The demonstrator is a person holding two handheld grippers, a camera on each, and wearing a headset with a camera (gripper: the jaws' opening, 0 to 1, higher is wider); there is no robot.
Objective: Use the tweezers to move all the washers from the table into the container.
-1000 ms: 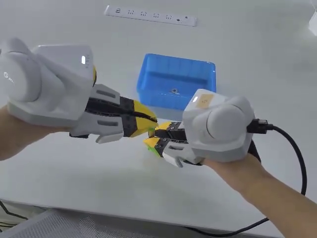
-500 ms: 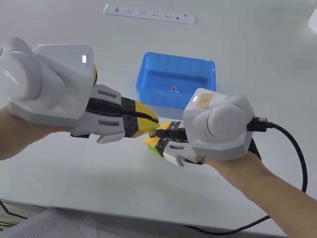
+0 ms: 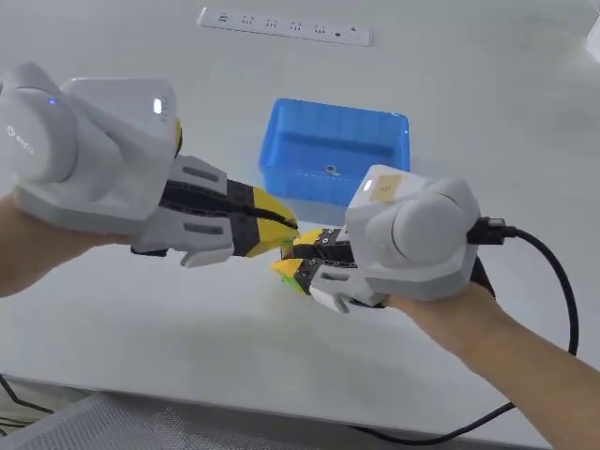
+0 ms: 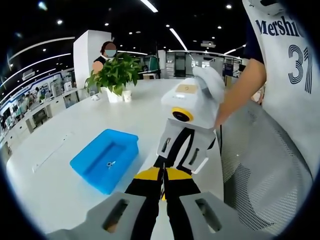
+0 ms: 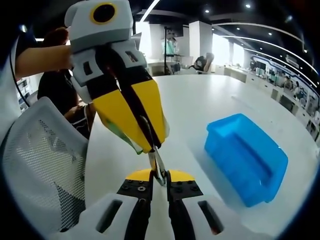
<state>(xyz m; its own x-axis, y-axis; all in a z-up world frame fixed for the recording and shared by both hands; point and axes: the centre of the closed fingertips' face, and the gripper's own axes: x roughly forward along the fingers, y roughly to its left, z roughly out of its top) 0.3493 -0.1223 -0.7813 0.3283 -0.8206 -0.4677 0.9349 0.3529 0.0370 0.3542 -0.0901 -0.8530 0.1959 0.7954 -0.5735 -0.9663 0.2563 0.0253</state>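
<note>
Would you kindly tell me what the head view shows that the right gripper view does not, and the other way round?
The head view brings: a power strip at the table's far side, a washer lying in the blue container, and the right gripper's cable.
The right gripper view brings: the tweezers, running from the left gripper's shut yellow jaws into the right gripper's jaws, and a mesh chair.
Both: the blue container, the left gripper, the white table.

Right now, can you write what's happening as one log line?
left gripper: shut on tweezers | right gripper: shut on tweezers | container: one washer inside
</note>
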